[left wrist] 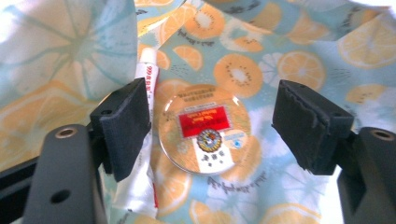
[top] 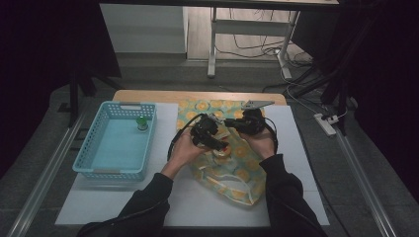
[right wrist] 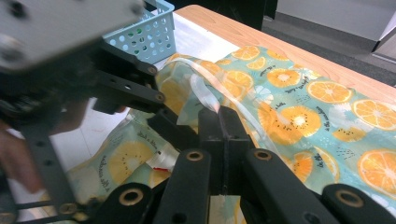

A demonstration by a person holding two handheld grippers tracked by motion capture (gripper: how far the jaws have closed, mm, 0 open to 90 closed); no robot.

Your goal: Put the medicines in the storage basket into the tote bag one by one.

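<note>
A cloth bag (top: 238, 170) printed with orange slices lies on the white mat. My left gripper (top: 216, 143) hangs open inside the bag's mouth. In the left gripper view the left gripper (left wrist: 211, 112) has its pads (left wrist: 122, 125) on either side of a round flat tin (left wrist: 204, 134) with a red label, not touching it. A white tube (left wrist: 146, 78) with red print lies beside the tin, partly hidden behind the left pad. My right gripper (right wrist: 219, 122) is shut on the bag's rim by its pale strap (right wrist: 208, 87), lifting the bag (right wrist: 299, 112) open.
A light blue basket (top: 116, 143) stands at the left of the mat with a small green-capped item (top: 142, 122) inside. The basket's corner (right wrist: 156, 32) lies beyond the left gripper (right wrist: 123, 88). The wooden table edge (top: 197, 95) runs along the back.
</note>
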